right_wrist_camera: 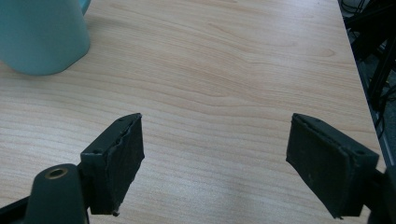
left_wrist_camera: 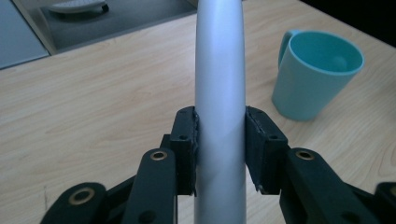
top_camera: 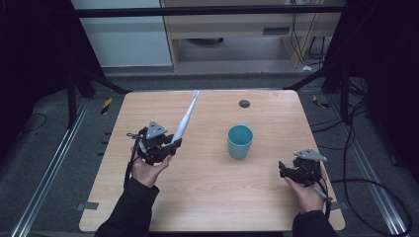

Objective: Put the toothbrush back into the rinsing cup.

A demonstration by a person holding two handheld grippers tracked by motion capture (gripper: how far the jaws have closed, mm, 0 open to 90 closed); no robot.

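Left hand-held gripper (left_wrist_camera: 219,154): clamping on the white electric toothbrush (top_camera: 184,121) at its handle, palm cupping from below, toothbrush slanting up and away over the tabletop (top_camera: 212,197). Right hand-held gripper (right_wrist_camera: 217,163): resting low at the tabletop's right edge, jaws standing apart, gripping nothing. Teal mug (top_camera: 240,141): standing upright between both.

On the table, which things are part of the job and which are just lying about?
In the job:
- electric toothbrush, clamped in the left gripper
- teal mug, probably where it goes

Lying about:
- small dark disc at the table's far edge
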